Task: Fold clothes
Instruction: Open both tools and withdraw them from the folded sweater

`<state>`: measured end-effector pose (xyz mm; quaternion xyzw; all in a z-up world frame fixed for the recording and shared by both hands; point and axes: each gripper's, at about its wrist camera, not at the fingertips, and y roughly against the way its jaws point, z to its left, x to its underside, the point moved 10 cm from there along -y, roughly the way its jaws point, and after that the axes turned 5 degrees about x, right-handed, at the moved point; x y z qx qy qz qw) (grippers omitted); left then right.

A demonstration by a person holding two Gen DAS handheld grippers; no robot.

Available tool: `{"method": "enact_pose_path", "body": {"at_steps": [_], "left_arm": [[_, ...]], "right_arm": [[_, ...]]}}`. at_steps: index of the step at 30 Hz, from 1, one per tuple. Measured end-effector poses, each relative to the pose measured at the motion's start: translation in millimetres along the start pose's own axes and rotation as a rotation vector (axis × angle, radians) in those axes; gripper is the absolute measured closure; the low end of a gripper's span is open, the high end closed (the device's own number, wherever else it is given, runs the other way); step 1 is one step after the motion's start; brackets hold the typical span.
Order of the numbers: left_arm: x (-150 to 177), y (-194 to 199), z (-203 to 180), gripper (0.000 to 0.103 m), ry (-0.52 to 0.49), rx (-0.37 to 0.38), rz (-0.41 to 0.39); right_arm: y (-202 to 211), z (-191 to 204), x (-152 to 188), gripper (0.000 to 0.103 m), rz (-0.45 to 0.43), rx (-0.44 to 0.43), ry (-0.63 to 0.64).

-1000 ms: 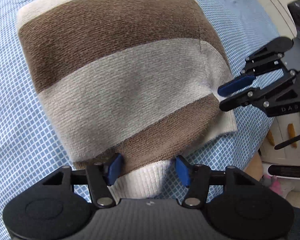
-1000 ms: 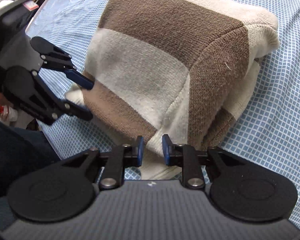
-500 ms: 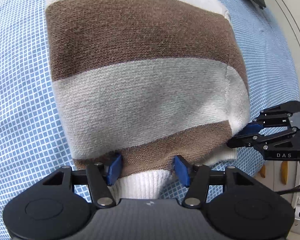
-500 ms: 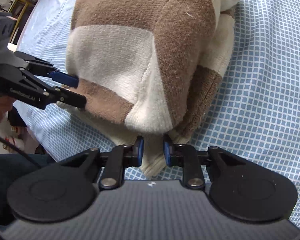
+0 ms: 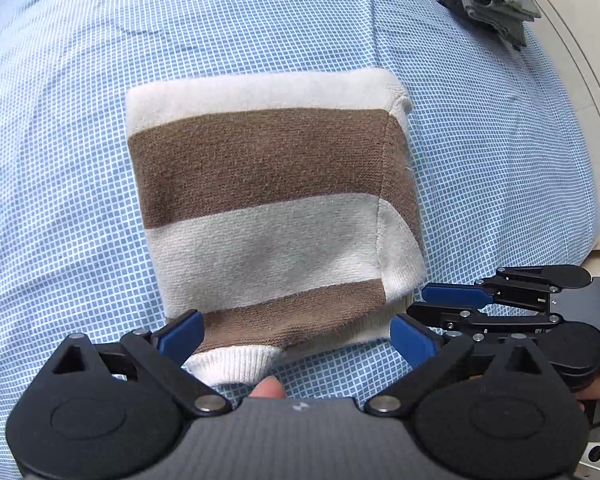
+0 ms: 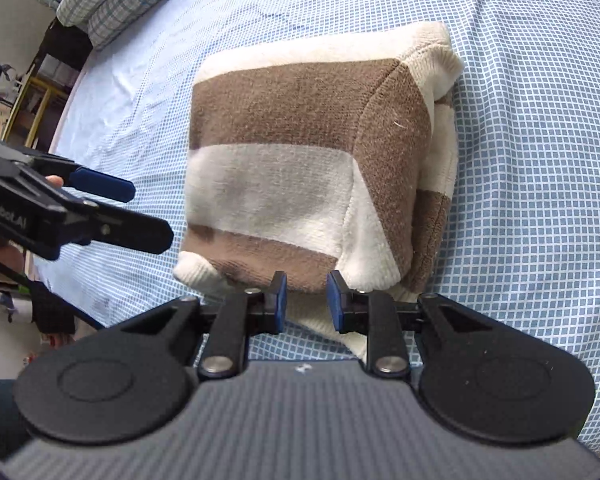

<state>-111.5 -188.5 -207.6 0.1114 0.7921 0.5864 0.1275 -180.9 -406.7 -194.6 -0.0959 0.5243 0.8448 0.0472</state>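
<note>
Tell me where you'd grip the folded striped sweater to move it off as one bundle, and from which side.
Probably the striped sweater by its near edge, where the white ribbed cuff pokes out. Both grippers already sit on that side, and the layers' loose ends meet there, so a pinch through the stack should hold them together.

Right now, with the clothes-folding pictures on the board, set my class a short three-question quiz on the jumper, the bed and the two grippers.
1. True or false: the striped jumper lies folded on the checked sheet.
2. Which colours are the jumper's stripes? A) brown and cream B) red and black C) green and yellow
3. Fill in: at the far corner of the bed lies a small pile of ____ clothes.

Key
1. True. The left gripper has its jaws opening wide, nothing pinched; the right gripper stands narrow at the jumper's near edge.
2. A
3. grey
</note>
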Motion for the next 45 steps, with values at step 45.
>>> {"method": "enact_pose_path", "body": {"at_steps": [45], "left_arm": [[-32, -22, -2, 0.002, 0.146, -0.096, 0.050]], "right_arm": [[7, 16, -30, 0.077, -0.051, -0.015, -0.010]]}}
